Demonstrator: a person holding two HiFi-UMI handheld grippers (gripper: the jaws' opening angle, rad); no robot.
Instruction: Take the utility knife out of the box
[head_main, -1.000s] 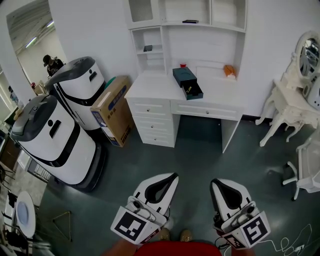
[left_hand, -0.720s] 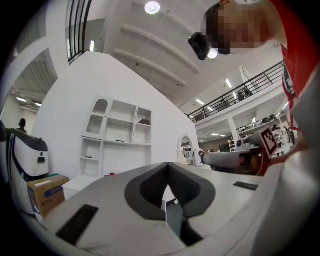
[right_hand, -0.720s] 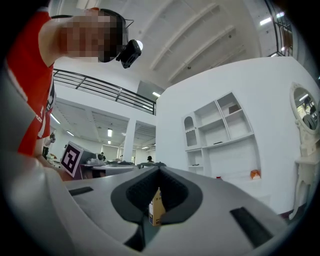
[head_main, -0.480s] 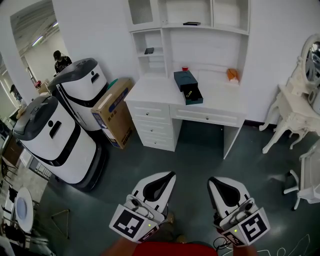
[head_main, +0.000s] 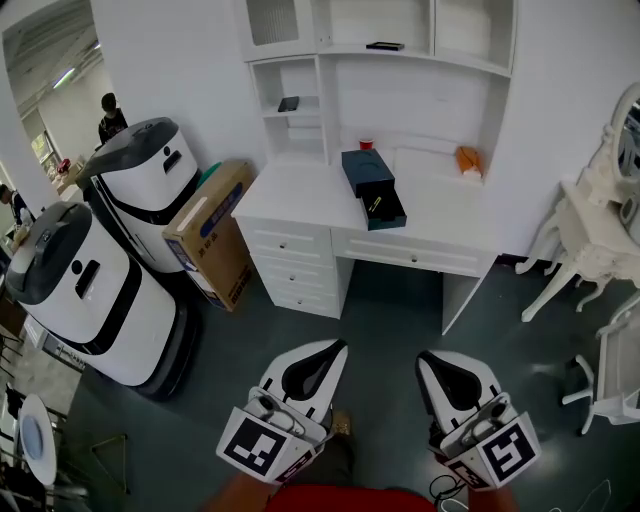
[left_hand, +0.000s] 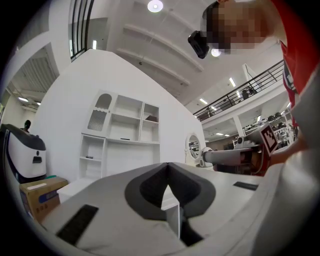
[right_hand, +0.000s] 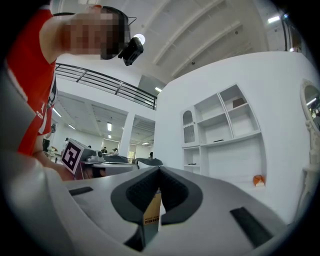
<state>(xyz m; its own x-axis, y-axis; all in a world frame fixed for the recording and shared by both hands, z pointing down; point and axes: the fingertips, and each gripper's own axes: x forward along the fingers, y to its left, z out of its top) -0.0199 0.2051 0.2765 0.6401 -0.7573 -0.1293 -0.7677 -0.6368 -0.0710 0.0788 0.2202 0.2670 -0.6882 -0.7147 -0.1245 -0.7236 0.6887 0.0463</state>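
Utility knife (head_main: 375, 204) seemingly lies inside open box (head_main: 358, 170).

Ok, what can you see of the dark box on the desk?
The dark box is a small teal-black rectangular case, matte, lying flat near the middle of the white desk, angled slightly. Its inner tray is slid out toward the desk's front edge, open on top; a small yellow thing lies in it, too small to identify. A red cup stands behind it, apart. Only the desk touches it.
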